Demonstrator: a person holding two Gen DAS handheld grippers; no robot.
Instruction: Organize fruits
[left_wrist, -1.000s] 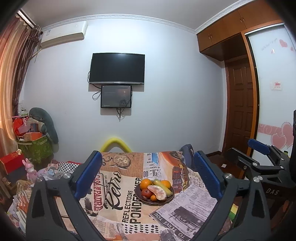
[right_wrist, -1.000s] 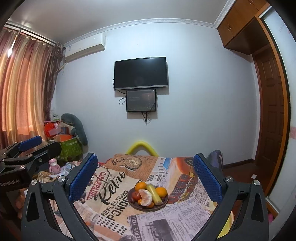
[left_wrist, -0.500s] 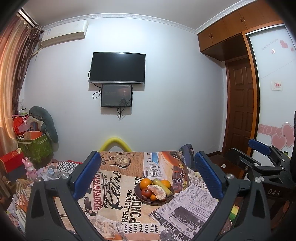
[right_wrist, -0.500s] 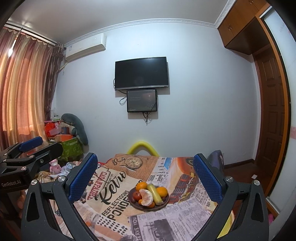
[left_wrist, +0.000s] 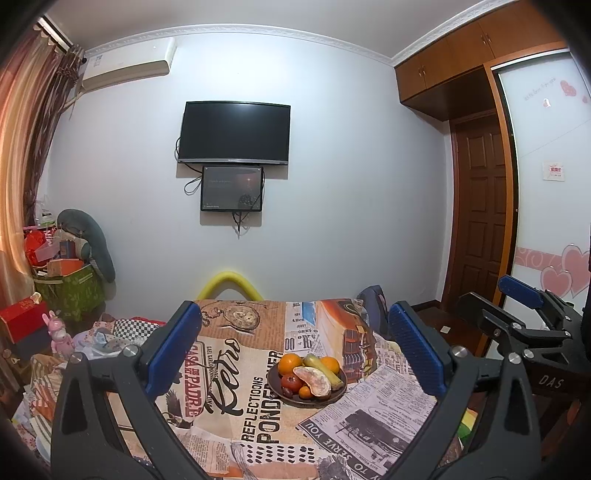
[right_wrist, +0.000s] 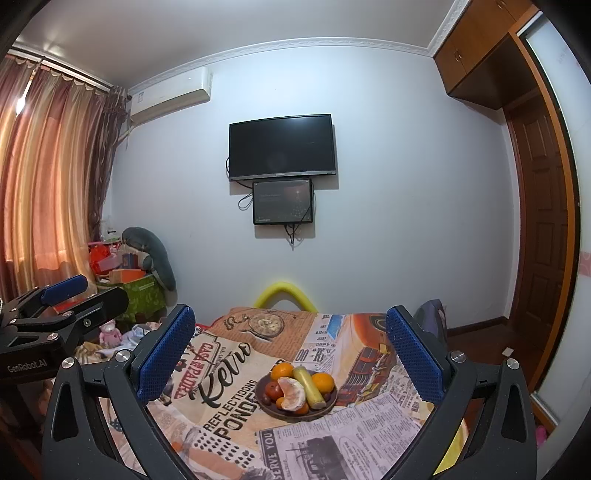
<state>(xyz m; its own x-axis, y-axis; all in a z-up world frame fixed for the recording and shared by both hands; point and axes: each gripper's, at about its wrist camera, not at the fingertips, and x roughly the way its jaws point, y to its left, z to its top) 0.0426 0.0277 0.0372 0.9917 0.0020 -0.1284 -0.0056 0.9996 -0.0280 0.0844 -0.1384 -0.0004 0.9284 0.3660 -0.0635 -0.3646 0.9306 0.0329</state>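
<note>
A dark round plate (left_wrist: 334, 397) (right_wrist: 330, 406) sits on a table covered with a newspaper-print cloth (left_wrist: 236, 373) (right_wrist: 221, 387). It holds two oranges (left_wrist: 289, 363) (right_wrist: 322, 382), a yellow-green banana (left_wrist: 320, 367) (right_wrist: 311, 387), a peeled citrus piece (left_wrist: 312, 380) (right_wrist: 291, 393), a red fruit (left_wrist: 290, 383) (right_wrist: 274, 390) and small fruits. My left gripper (left_wrist: 293, 349) is open and empty, held above and short of the plate. My right gripper (right_wrist: 290, 352) is open and empty, likewise raised. Each gripper shows at the side of the other's view.
A yellow curved chair back (left_wrist: 231, 282) stands behind the table's far edge. A TV (left_wrist: 233, 133) hangs on the far wall. Boxes, a green bin (left_wrist: 68, 291) and toys crowd the left floor. A wooden door (left_wrist: 480, 206) is at the right.
Both grippers have shifted only slightly; the view drifts a little. The fruit and plate have not moved.
</note>
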